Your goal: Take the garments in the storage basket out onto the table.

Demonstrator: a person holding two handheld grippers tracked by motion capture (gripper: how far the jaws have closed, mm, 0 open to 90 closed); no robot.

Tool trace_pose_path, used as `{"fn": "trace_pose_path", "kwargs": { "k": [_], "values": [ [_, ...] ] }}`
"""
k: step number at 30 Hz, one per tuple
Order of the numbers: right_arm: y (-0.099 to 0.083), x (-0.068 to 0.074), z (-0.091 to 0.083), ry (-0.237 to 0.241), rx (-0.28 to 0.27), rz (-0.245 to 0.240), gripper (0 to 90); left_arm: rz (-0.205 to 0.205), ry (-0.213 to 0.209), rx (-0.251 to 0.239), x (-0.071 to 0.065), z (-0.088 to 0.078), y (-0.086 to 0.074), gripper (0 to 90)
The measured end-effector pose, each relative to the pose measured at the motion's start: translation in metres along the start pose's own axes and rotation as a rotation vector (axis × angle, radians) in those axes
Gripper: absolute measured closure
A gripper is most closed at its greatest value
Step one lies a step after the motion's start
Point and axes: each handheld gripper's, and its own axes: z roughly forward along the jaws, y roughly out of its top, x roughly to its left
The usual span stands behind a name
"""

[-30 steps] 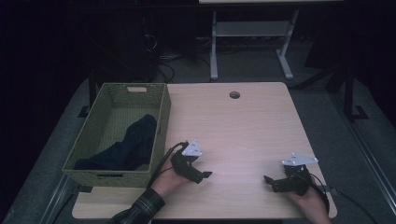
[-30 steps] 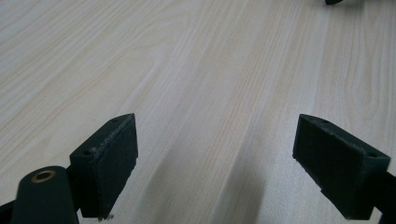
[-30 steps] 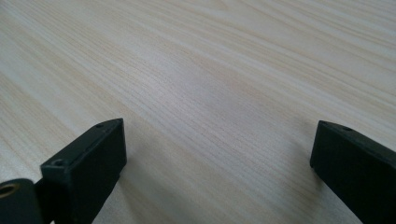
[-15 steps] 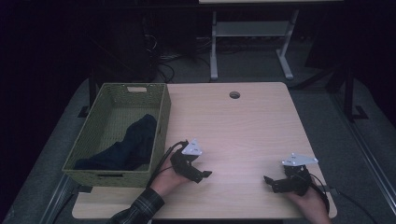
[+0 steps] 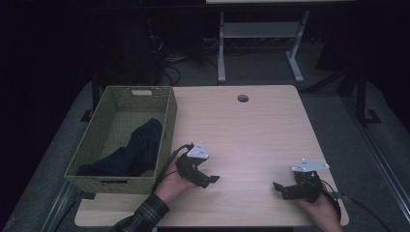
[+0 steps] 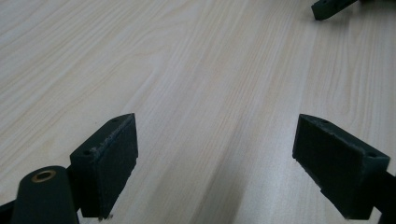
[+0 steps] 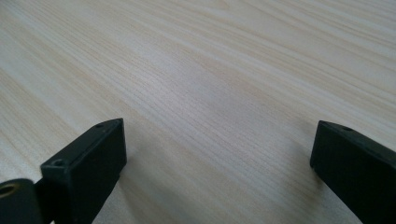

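My left gripper (image 5: 209,180) rests low over the light wooden table (image 5: 251,130), just right of the green woven basket (image 5: 101,170), and points right. In the left gripper view its jaws stand wide apart over bare wood, so the left gripper (image 6: 217,163) is open and empty. My right gripper (image 5: 280,189) sits near the table's front right corner, pointing left. The right gripper (image 7: 217,168) is also open with nothing between its jaws. A dark blue cloth (image 5: 133,150) lies crumpled inside the basket.
The basket stands along the table's left edge. A round cable hole (image 5: 242,98) sits near the far edge. A jaw tip of the other gripper (image 6: 334,7) shows at the top right of the left gripper view. Beyond the table stand a white frame (image 5: 261,34) and cables on a dark floor.
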Motion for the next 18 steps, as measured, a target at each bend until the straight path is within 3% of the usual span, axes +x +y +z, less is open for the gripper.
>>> {"fn": "trace_pose_path", "kwargs": {
  "k": [18],
  "values": [
    [0.0000,0.0000,0.0000,0.000,0.000,0.000,3.0,-0.004,-0.006,-0.001,-0.0010,-0.0087,0.0087,14.0]
  ]
}}
